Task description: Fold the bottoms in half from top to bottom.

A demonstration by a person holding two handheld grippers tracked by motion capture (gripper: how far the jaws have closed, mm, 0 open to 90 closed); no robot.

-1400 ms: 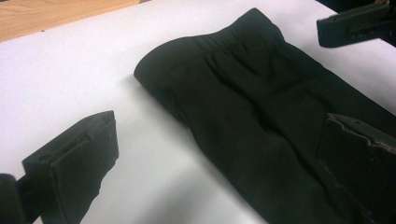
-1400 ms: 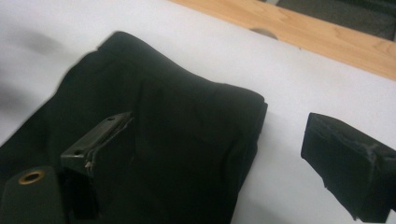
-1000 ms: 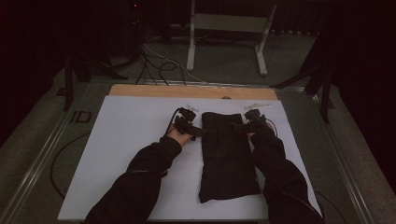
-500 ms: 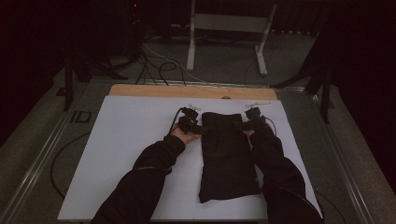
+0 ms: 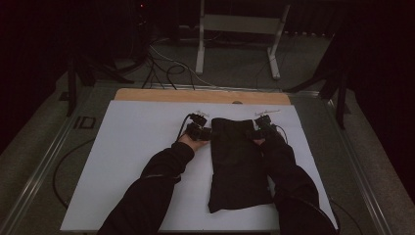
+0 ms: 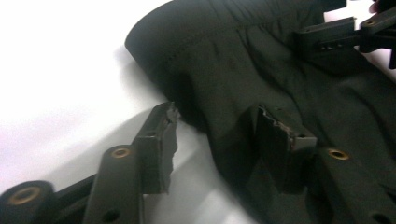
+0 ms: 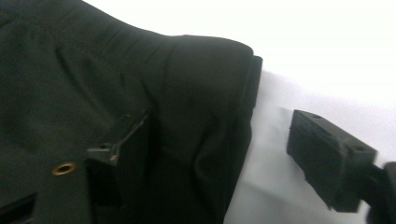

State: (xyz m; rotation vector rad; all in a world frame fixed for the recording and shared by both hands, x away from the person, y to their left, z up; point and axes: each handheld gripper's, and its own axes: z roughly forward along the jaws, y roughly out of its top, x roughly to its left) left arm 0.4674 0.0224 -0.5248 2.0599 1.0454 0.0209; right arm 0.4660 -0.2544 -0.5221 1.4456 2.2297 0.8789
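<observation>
A black folded garment lies flat on the white tabletop. My left gripper sits at its far left corner and my right gripper at its far right corner. In the left gripper view the gripper has just been closing. One jaw rests on the white surface and the other on the garment, with the cloth's edge in the gap. In the right gripper view the gripper has also been closing, astride the hem of the garment. A white gap remains beside its outer jaw.
A wooden strip borders the table's far edge. Behind it stand a metal frame and loose cables on the floor. The right gripper shows at the top right of the left gripper view.
Both hands stay at the garment's far corners. The garment lies as before.
</observation>
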